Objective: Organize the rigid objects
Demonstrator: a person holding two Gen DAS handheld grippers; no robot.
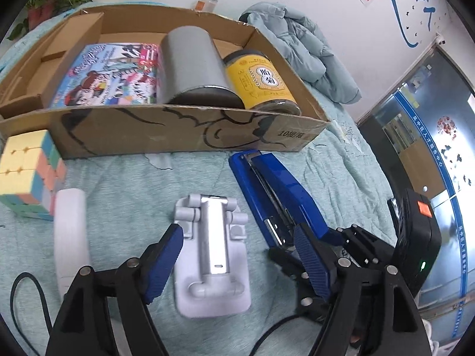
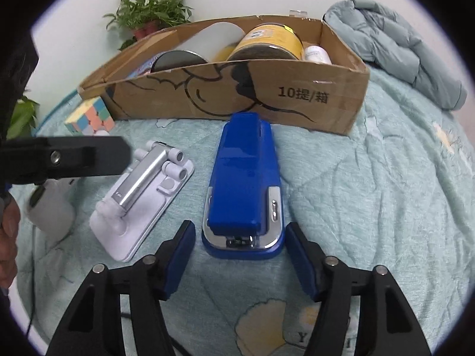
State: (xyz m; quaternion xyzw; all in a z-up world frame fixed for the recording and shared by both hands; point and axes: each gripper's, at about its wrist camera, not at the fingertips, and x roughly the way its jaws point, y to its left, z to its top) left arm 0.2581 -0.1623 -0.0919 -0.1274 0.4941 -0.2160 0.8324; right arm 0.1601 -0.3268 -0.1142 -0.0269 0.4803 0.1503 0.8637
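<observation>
A cardboard box [image 1: 148,136] [image 2: 297,98] on the quilt holds a picture book [image 1: 109,74], a grey cylinder [image 1: 193,65] and a yellow jar [image 1: 264,81] [image 2: 273,41]. In front lie a blue stapler [image 1: 276,190] [image 2: 243,184], a white folded phone stand [image 1: 210,252] [image 2: 142,195], a pastel puzzle cube [image 1: 26,172] [image 2: 89,115] and a white cylinder [image 1: 69,231] [image 2: 50,216]. My left gripper [image 1: 237,234] is open, its fingers either side of the phone stand's near part. My right gripper [image 2: 240,231] [image 1: 356,246] is open, fingertips flanking the stapler's near end.
A light blue padded jacket [image 1: 302,50] [image 2: 400,47] lies behind the box at the right. Potted plants [image 2: 148,12] stand by the wall at the back left. A black cable [image 1: 26,296] runs over the quilt at the near left.
</observation>
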